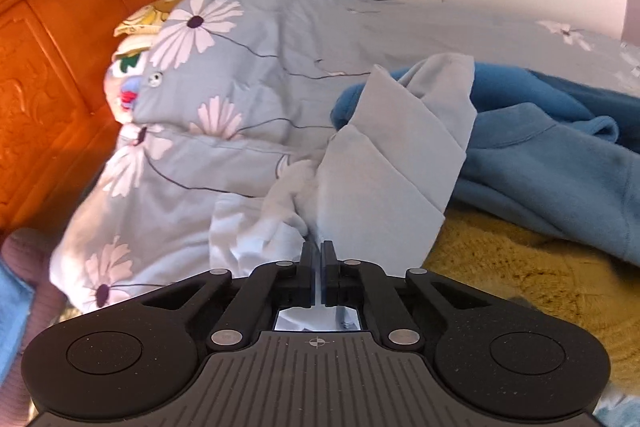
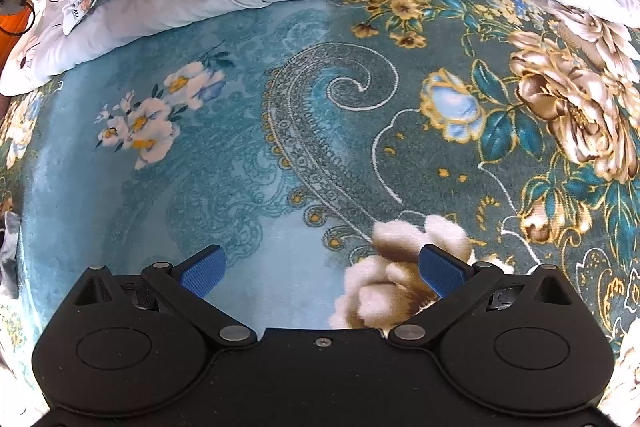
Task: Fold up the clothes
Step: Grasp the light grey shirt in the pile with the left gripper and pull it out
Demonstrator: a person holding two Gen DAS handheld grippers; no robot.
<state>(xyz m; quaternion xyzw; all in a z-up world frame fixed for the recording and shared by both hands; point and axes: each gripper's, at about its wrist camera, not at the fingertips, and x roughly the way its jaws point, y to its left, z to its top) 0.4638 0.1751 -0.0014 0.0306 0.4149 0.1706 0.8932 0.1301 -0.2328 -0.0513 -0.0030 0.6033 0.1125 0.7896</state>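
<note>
Creased pale-blue garment (image 1: 384, 163), pinched, lifted

- The pale blue folded cotton garment (image 1: 384, 163) lies on the daisy-printed grey quilt (image 1: 248, 67), pinched in the left gripper (image 1: 319, 259).
- Right of that garment: a blue fleece sweatshirt (image 1: 560, 155), atop a mustard knitted sweater (image 1: 520, 279).
- Left of the quilt: an orange carved wooden headboard (image 1: 60, 47).
- The right gripper (image 2: 322, 269), spread wide, is over a teal floral plush blanket (image 2: 248, 131); the quilt lies beyond it.

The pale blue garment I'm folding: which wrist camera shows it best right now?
The left wrist view. There the pale blue garment fills the centre, pinched in the shut left gripper, its folds plain against the darker blue top. The right wrist view shows only a crumpled pale scrap far off, top left, possibly the same garment.
</note>
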